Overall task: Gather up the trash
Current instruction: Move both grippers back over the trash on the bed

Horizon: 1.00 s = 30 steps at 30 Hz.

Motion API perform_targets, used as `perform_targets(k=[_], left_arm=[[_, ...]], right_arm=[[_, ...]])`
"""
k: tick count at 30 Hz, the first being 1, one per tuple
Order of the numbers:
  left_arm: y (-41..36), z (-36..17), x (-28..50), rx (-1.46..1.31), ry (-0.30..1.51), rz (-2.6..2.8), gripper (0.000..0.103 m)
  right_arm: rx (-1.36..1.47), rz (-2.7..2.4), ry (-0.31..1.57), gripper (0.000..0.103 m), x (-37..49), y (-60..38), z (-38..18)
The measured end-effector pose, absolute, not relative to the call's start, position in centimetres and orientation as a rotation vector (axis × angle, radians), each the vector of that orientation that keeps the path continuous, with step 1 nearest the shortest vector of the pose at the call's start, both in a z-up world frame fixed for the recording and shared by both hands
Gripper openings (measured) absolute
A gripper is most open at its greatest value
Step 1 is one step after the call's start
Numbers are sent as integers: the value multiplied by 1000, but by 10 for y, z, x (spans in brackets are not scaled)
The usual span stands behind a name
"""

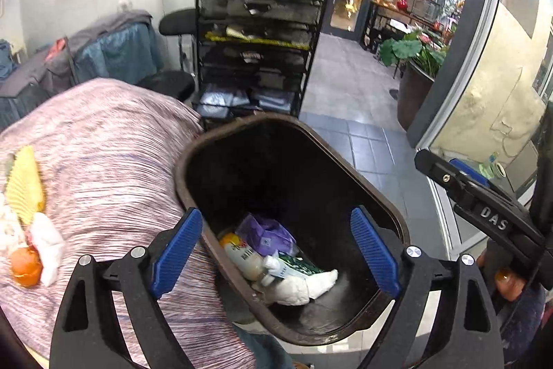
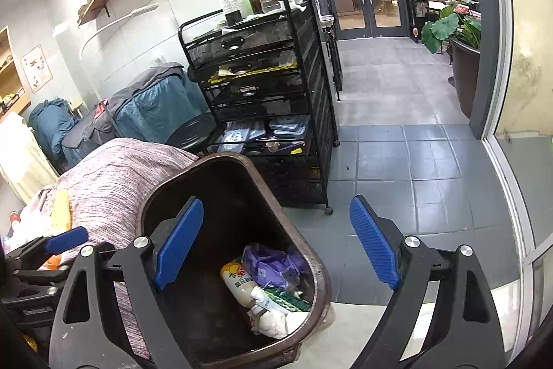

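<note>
Both the left gripper (image 1: 276,251) and right gripper (image 2: 276,244) hang empty, jaws wide, over the dark brown plastic bin (image 1: 345,161); I'd swing left of it for the orange peel (image 1: 26,267), pinching low.

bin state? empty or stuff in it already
Partly filled. The brown bin holds a juice bottle, purple wrapper, green packet and white tissue on its bottom; its upper walls are bare.

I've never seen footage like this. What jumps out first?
The dark trash bin fills the middle, with a juice bottle, purple wrapper and white tissue at its bottom. Both the left gripper and the right gripper hang open above it. To the left, more scraps lie on a striped cloth.
</note>
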<state>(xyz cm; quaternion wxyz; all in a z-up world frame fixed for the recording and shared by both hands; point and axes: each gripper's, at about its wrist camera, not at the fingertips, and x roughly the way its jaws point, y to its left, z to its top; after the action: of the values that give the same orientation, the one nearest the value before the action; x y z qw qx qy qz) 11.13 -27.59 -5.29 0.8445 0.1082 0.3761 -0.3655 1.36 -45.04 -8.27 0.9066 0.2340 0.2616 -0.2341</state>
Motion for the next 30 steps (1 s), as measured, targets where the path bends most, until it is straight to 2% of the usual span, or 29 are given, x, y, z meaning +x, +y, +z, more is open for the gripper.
perform_targets(k=[13, 30], left_arm=[[-208, -17, 107, 172, 653, -631, 93], [-88, -9, 130, 62, 640, -392, 94]], right_arm=[[471, -355, 523, 87, 34, -419, -74], [385, -107, 546, 89, 89, -328, -54]])
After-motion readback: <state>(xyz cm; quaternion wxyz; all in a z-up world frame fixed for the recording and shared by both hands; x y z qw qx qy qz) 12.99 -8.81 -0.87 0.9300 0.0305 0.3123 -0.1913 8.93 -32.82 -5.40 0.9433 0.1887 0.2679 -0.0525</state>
